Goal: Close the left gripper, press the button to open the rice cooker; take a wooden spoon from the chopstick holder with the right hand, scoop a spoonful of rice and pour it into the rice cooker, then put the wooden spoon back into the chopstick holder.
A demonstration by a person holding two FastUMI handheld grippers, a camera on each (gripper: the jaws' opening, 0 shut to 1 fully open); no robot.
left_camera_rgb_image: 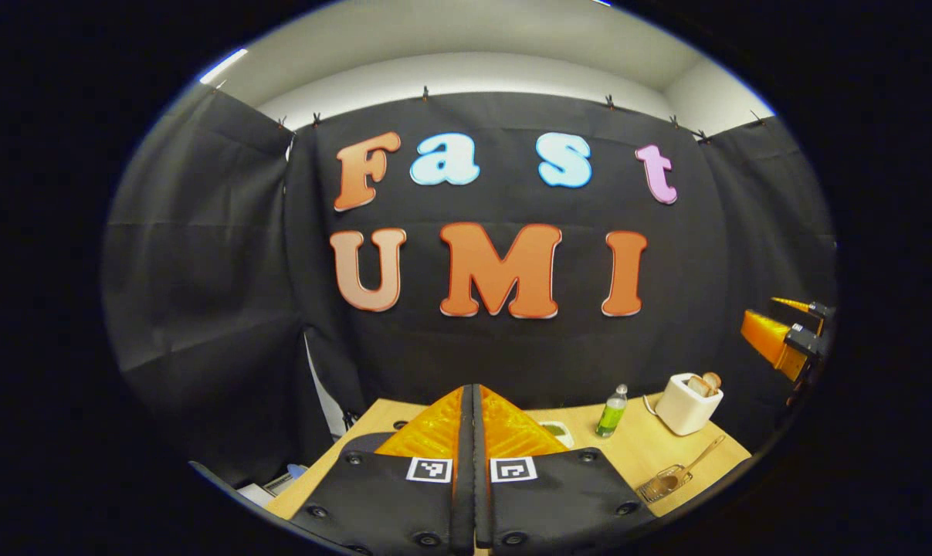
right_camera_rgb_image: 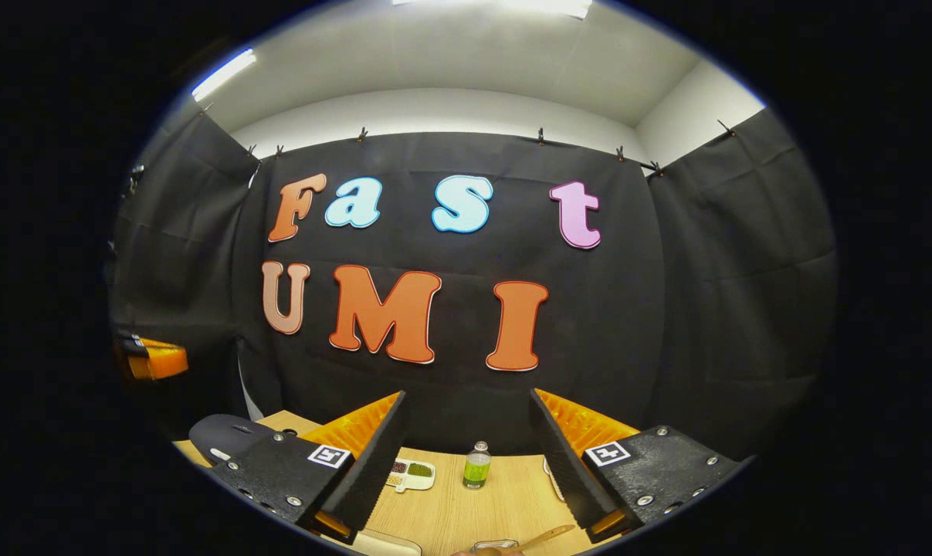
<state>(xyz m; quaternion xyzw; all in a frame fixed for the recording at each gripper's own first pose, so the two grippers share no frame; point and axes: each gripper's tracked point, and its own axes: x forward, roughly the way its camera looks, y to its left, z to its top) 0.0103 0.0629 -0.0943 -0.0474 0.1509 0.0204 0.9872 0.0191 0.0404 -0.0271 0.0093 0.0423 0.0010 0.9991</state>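
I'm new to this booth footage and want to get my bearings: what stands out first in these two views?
In the left gripper view, the left hand-held gripper rises at bottom centre with its fingers pressed together, empty. In the right gripper view, the right hand-held gripper stands wide open over the wooden table, framing a small green bottle. At the table's right in the left gripper view sits a white holder, with a wooden spoon lying in front.

Cloth-walled recording booth (wooden table, toaster).
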